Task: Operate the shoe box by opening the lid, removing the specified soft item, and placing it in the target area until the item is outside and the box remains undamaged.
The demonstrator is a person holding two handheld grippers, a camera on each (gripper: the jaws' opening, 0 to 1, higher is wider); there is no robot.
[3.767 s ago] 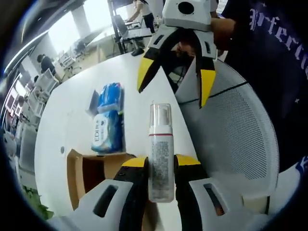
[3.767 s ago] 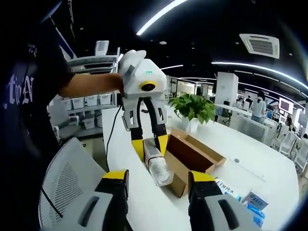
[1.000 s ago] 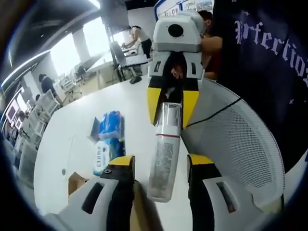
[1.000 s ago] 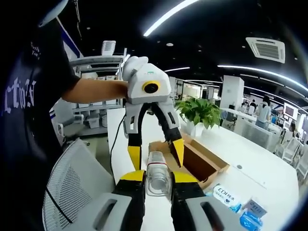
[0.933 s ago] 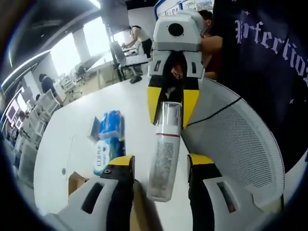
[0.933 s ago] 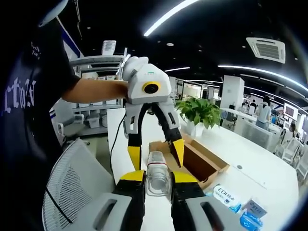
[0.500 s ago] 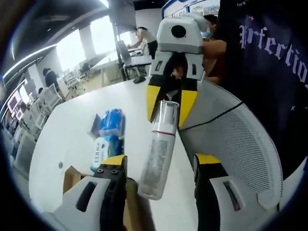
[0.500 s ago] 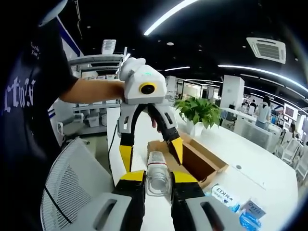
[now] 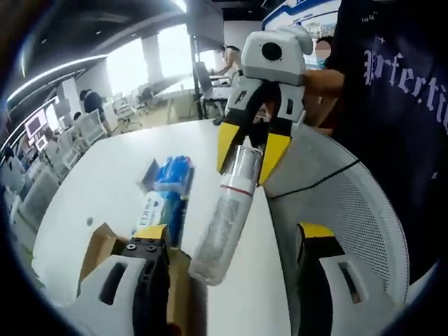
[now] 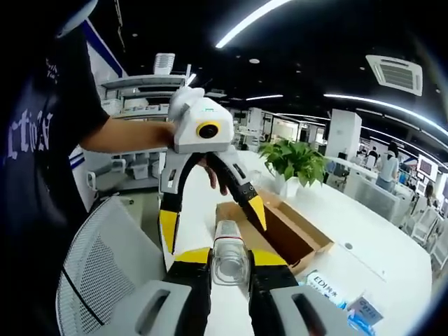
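Handover looks done; right tongs point(image 10: 229, 262) now clamp the bottle point(image 10: 229, 260) by its cap end; left tongs point(image 9: 231, 241) have spread wide and let go; shoe box point(image 10: 280, 234) sits open beyond them, so placing comes next.

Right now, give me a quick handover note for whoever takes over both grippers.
Right gripper: shut on the cap end of the clear bottle, holding it in the air over the white table.
Left gripper: open, jaws spread wide around the bottle's base.
Shoe box: open on the table, looks undamaged. Wipes packs lie beyond it.
Done: box opened, bottle out.
Left: set the bottle down in the target area; no marked spot is visible.
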